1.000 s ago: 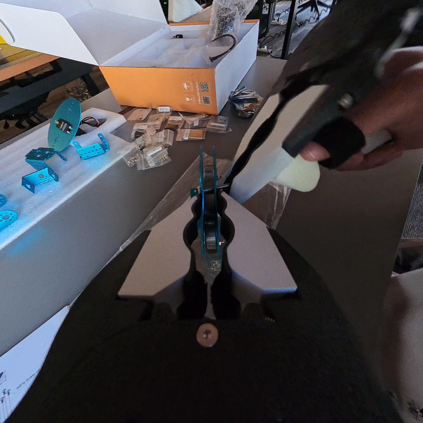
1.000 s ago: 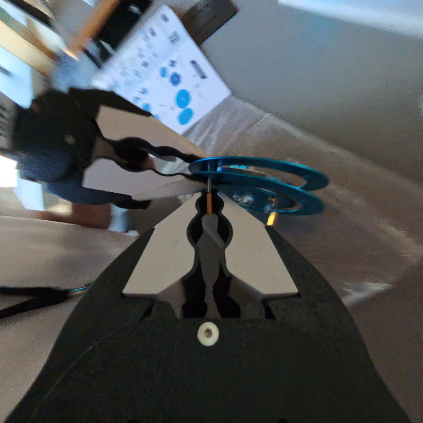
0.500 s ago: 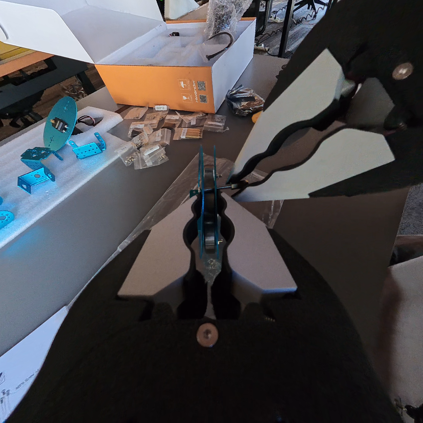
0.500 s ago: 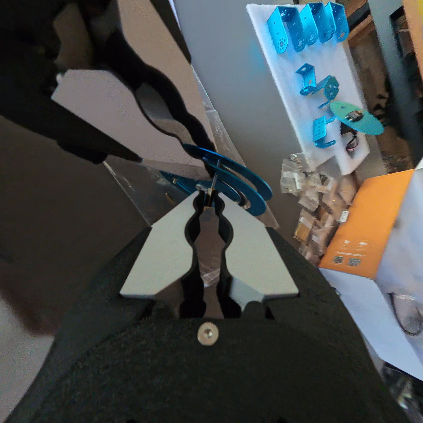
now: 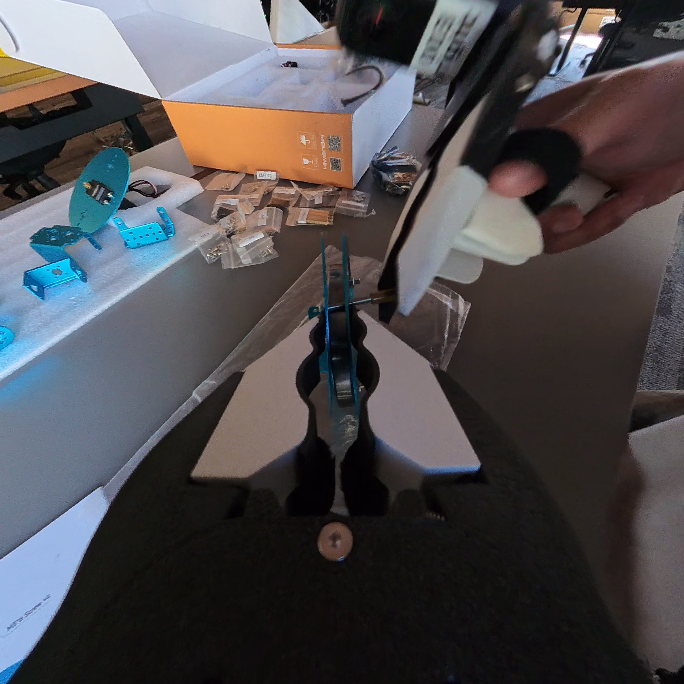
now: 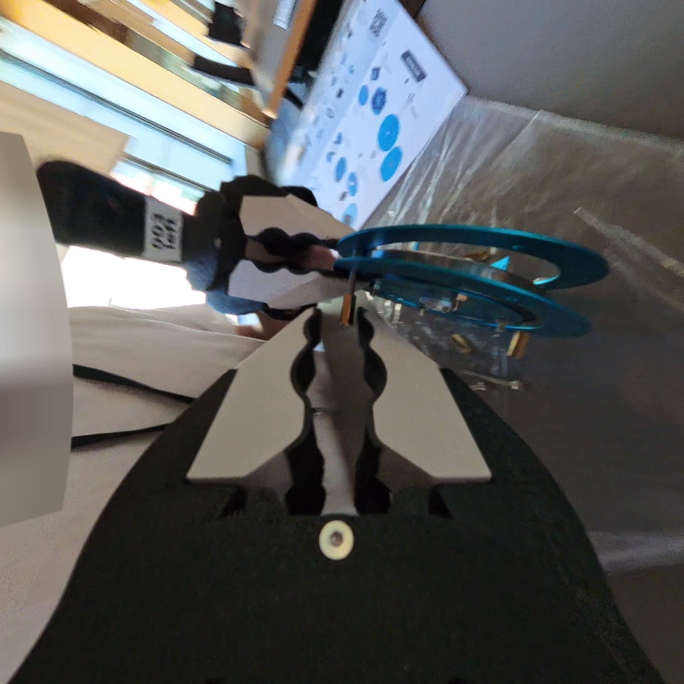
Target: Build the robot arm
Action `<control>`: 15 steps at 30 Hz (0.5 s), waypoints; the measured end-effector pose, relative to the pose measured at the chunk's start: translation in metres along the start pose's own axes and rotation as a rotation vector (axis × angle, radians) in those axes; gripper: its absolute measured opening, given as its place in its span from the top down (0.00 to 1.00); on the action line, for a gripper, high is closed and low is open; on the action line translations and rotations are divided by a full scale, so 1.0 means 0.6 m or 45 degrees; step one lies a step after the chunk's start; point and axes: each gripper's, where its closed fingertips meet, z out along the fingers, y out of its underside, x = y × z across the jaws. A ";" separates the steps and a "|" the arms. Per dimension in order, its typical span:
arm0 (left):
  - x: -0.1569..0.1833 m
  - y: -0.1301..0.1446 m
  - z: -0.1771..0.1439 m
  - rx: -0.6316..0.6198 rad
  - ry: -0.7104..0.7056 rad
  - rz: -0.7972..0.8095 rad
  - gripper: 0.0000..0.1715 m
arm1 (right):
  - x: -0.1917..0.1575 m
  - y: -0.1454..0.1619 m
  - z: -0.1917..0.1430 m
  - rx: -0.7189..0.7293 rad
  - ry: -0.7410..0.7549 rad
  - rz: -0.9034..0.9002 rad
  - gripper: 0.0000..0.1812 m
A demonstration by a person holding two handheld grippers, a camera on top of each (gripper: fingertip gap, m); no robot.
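Left gripper (image 5: 335, 322): clamps the 2 stacked blue metal discs (image 5: 335, 296) edge-on, steadying them
Right gripper (image 6: 342, 314): jaws narrow, loosely around the brass standoff (image 6: 346, 309)

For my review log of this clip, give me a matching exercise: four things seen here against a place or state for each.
Things:
1. blue disc assembly
2. brass standoff
3. orange box
4. blue brackets

Places or states:
A. lid open, at the back of the table
B. lying on white foam
C. clamped edge-on in the left gripper
D. at the tips of the right gripper

Pairs: 1-C, 2-D, 3-A, 4-B
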 end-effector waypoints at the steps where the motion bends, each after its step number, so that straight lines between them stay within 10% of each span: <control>1: -0.002 0.001 -0.001 -0.004 -0.004 0.002 0.93 | 0.003 0.001 -0.003 -0.005 0.143 -0.128 0.84; 6: 0.002 -0.001 0.000 0.000 0.010 -0.004 0.93 | 0.016 0.003 -0.009 -0.088 0.867 -0.737 0.80; 10: 0.003 -0.002 0.002 -0.006 0.001 0.017 0.93 | 0.030 -0.014 -0.017 -0.161 1.241 -1.071 0.96; 12: 0.002 -0.001 0.002 -0.006 0.000 0.015 0.93 | 0.030 -0.014 -0.016 -0.164 1.180 -1.003 0.97; 15: 0.002 0.001 -0.001 0.015 0.000 0.020 0.93 | 0.018 -0.009 -0.004 -0.043 0.592 -0.427 0.97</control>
